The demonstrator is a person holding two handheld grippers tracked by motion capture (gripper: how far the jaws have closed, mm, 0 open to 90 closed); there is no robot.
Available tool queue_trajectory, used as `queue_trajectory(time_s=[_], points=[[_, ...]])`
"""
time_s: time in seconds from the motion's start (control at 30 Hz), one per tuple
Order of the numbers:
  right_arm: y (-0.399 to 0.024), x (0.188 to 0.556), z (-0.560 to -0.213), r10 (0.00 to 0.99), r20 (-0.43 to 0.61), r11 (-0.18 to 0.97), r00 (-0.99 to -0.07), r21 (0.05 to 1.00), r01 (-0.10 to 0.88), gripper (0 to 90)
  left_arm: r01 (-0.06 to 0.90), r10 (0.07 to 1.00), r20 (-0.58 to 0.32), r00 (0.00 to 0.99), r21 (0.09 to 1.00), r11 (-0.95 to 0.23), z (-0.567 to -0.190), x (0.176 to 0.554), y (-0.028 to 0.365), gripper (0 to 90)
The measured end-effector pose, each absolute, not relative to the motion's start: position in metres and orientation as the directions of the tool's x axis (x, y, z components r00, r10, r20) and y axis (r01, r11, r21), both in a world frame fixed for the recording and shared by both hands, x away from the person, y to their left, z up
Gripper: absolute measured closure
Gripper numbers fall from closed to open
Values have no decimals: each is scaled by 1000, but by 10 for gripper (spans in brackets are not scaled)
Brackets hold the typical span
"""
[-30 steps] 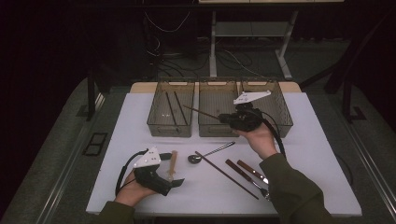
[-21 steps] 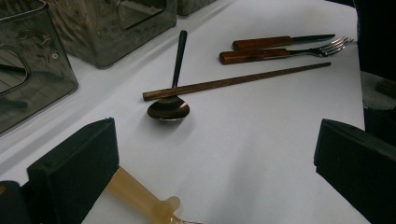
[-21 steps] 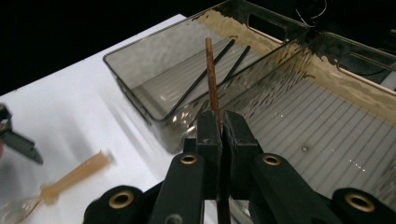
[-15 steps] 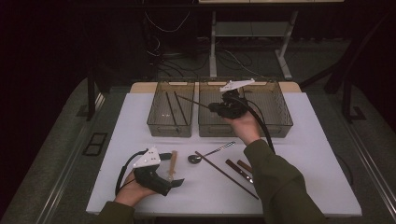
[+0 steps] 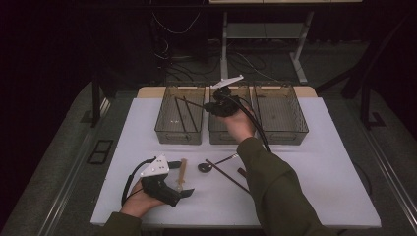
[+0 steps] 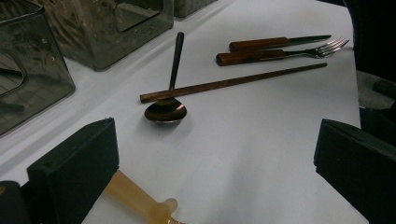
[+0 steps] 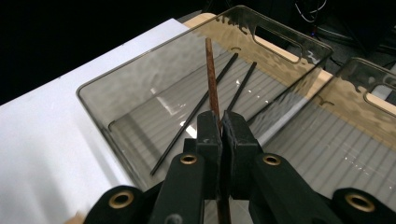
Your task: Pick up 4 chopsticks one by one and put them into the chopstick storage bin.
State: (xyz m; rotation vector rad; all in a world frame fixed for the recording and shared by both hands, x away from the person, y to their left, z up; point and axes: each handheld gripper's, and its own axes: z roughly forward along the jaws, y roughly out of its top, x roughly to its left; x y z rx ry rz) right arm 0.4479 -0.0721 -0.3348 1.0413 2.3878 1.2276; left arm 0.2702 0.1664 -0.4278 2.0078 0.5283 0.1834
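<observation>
My right gripper (image 5: 212, 106) hovers over the row of bins, shut on a brown chopstick (image 5: 193, 103) that points left over the left bin (image 5: 178, 135). In the right gripper view the jaws (image 7: 219, 125) pinch this chopstick (image 7: 211, 70) above the left bin (image 7: 140, 57), where two black chopsticks (image 7: 196, 112) lie. My left gripper (image 5: 181, 178) rests on the white table near the front edge, open wide. A pale-handled utensil (image 5: 183, 172) lies between its jaws, close to the left jaw (image 6: 140, 200) in the left gripper view.
A spoon (image 6: 164, 109) lies mid-table with a brown chopstick (image 6: 233, 83) across its handle. A wooden-handled knife (image 6: 275, 43) and fork (image 6: 280, 55) lie beyond. The middle bin (image 5: 223, 137) and right bin (image 5: 282, 138) stand beside the left one.
My right gripper has carried the brown chopstick leftward, from over the right and middle bins to the left bin. The left gripper has stayed put.
</observation>
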Motion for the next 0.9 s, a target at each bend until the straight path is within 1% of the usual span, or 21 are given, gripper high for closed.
queue_trajectory(time_s=[0.17,0.47,0.63,0.9], points=[[-57,459,-338,708,92,386,-700,780,492,860,295,445,-103,889,874,-387,-428,270,166,0],[-33,477,-352,737,80,387,-671,764,517,859,284,438,-90,895,871,-400,-427,270,166,0],[-21,483,-357,747,64,397,-661,755,522,859,285,435,-93,896,871,-401,-427,270,165,0],[-10,489,-367,763,69,393,-642,739,547,858,287,434,-97,896,871,-399,-427,269,165,0]])
